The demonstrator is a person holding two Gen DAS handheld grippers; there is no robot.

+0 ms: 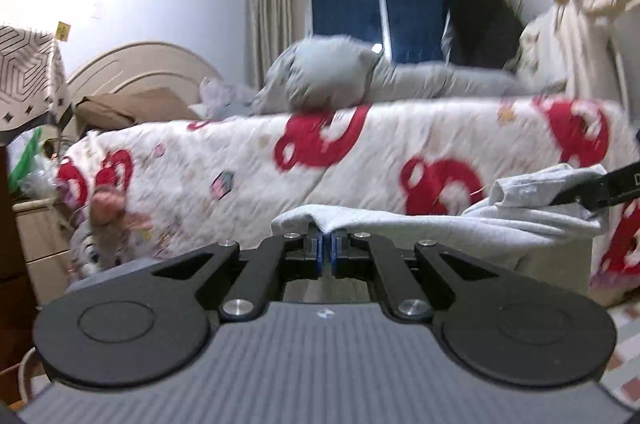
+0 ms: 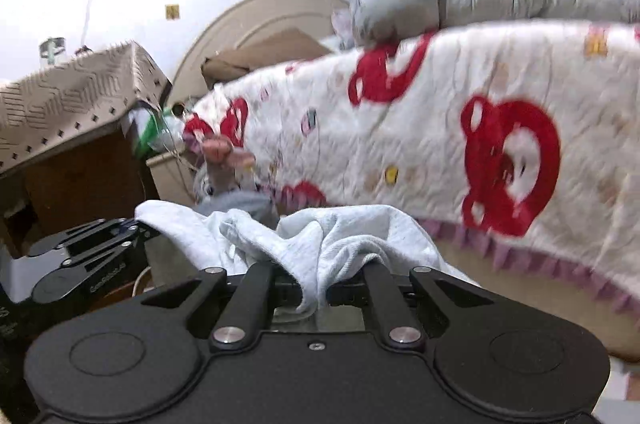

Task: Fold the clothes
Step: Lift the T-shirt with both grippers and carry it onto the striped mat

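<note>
While both of my grippers are pinching the same pale grey-white garment (image 2: 320, 244), I am holding it in the air in front of the bed rather than flat on any surface. My left gripper (image 1: 329, 250) is pressing its blue pads together on one edge of the cloth, with the fabric draping away to the right. My right gripper (image 2: 314, 288) is clamping a bunched fold of the same garment between its jaws; its pads are hidden by the cloth. In the left wrist view, the tip of the right gripper is appearing at the right edge, biting the far corner of the cloth.

Task status, as a judgement: folding is at an early stage. The garment is hanging crumpled and slack between the two grips, with no clean crease or stacked layer visible. Spreading it flat, making the folds and setting it down are remaining. No finished folded pile is showing in either view.

Work surface and room: the bed is carrying a white quilt with red bear-shaped prints (image 1: 360, 160), and its side is facing me. A rolled grey duvet (image 1: 328, 76) is lying along the top, near a brown pillow (image 1: 132, 106) and a cream curved headboard (image 1: 136, 64). A dark window (image 1: 372, 8) with beige curtains is standing behind. A patterned cloth-covered cabinet (image 2: 72, 100) is standing at the left.
</note>
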